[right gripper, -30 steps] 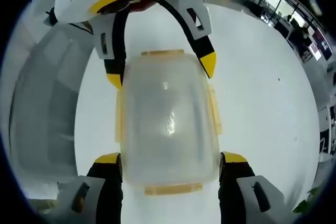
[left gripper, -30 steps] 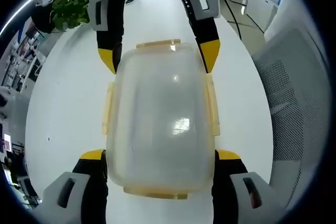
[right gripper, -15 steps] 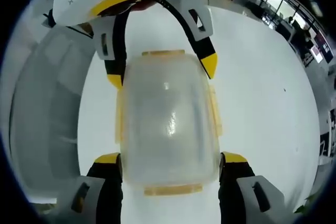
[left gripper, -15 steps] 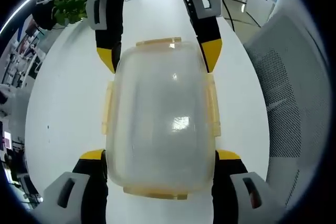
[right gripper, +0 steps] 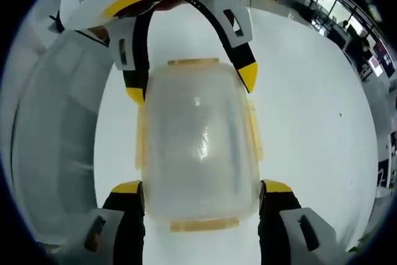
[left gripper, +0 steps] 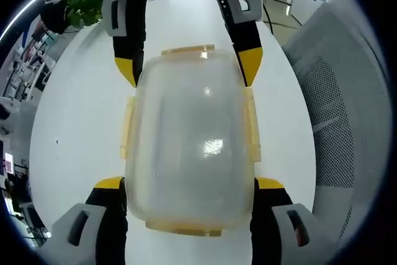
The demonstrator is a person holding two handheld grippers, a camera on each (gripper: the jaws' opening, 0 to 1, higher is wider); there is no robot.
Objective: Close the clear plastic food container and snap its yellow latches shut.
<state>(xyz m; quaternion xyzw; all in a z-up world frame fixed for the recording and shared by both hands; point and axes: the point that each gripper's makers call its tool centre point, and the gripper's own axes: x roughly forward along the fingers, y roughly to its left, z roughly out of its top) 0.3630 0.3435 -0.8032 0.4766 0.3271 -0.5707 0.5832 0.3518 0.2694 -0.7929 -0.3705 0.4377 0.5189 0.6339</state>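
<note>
My left gripper (left gripper: 189,185) and right gripper (right gripper: 197,188) each clasp one end of the container (left gripper: 189,144), its long axis running up-frame between them.

Container (left gripper: 189,147) is clear/frosted plastic with pale yellow latches (left gripper: 250,125) on its edges, sitting on a plain white table (left gripper: 74,122). Left gripper (left gripper: 189,185) and right gripper (right gripper: 201,189) are both black and white-grey with yellow jaw tips. Green plant (left gripper: 84,5) at the back, grey mesh-pattern chair (left gripper: 347,122) beside the table.
</note>
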